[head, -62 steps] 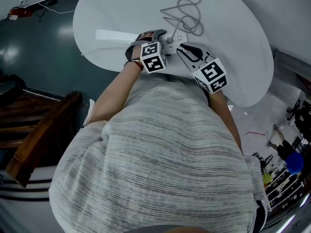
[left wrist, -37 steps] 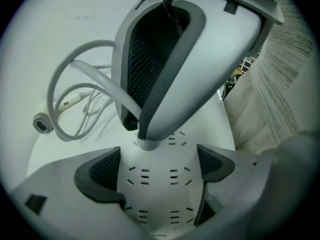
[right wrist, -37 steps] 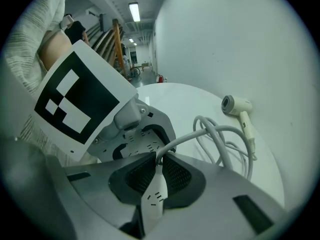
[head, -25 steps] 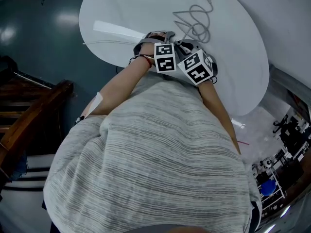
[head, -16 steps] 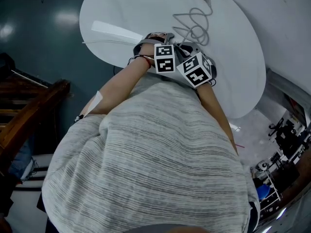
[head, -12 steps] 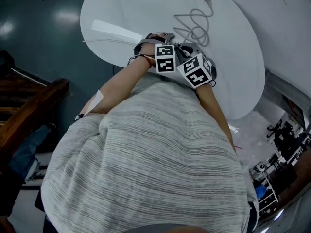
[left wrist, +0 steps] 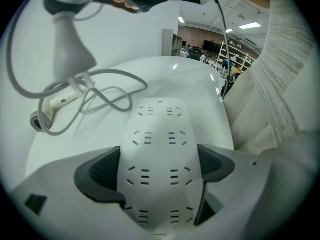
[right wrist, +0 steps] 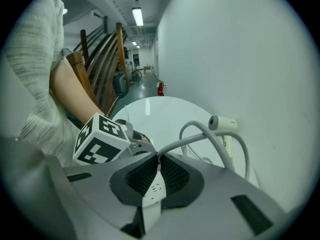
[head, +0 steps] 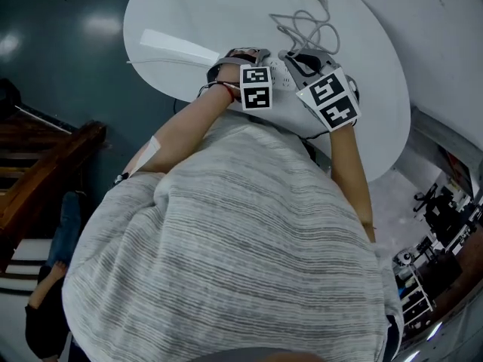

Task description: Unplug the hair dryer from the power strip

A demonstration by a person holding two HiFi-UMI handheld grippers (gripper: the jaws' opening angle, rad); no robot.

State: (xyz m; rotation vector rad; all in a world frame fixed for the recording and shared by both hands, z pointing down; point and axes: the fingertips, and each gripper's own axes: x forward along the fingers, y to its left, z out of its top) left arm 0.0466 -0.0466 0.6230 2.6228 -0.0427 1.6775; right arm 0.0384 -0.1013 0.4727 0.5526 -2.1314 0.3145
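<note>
**Inspector:** Left tool, condition?

**Assessor:** The left tool [left wrist: 159, 168] is closed onto the strip [left wrist: 160, 126]. One dark pad bears on each long side, and the jaws stand apart only by the strip's width. The strip lies flat on the white table [left wrist: 200, 79], near its edge. Every socket visible in the left gripper view is empty.

**Inspector:** Right tool?

**Assessor:** The right tool [right wrist: 158, 170] is clamped almost fully together on the plug [right wrist: 152, 193], which shows as a thin pale piece between the pads. The plug is out of the strip. In the left gripper view it hangs above the table, up and to the left of the strip, with no contact between them.

**Inspector:** Cable and dryer?

**Assessor:** The grey cable [right wrist: 205, 131] leaves the right tool at the jaw tips and arches upward. It then drops into loose loops on the table beyond the strip. It runs to the white dryer [right wrist: 223, 123], which lies on the table's far side, well apart from the strip.

**Inspector:** Relative position of the tools?

**Assessor:** In the head view they sit side by side above the table, with the strip between them.
</note>
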